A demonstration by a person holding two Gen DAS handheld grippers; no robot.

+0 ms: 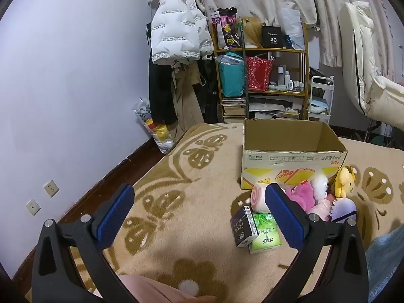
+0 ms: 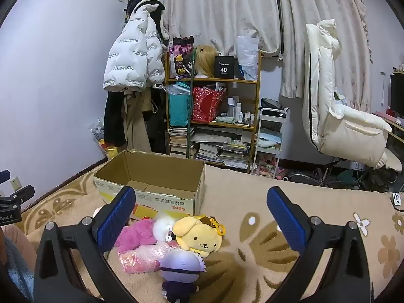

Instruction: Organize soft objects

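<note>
So the biggest thing in play was the cardboard box (image 2: 151,176), sat open-topped on the patterned rug (image 1: 176,176) with nothing seen inside from either view. It was judged light but floppy at the rim, so probably best left where it stood and just filled.

Right in front of it a heap of soft stuff was piled. The yellow dog plush (image 2: 199,237) was lying against the box's near corner, squishy and featherweight by the look of it; a pinch across the body or head would likely be the safest hold, since the keychain clip on top could slip. Touching it on the left were the fuzzy pink plush (image 2: 136,234) and a small white fluffy toy (image 2: 162,226). Long pile like that could be expected to compress a lot, so a deep bite would be needed. Nearer the camera a purple-haired doll (image 2: 180,267) was lying face down beside a pink wrapped bundle (image 2: 141,257), whose plastic looked slippery.

Off to the left side, a swirl-roll plush (image 1: 258,195), a green tissue pack (image 1: 265,232) and a black carton (image 1: 243,229) were seen stacked together.

The right gripper (image 2: 199,202) was held spread wide above the heap, nothing in it. The left gripper (image 1: 199,197) was likewise spread wide and empty over bare rug.
</note>
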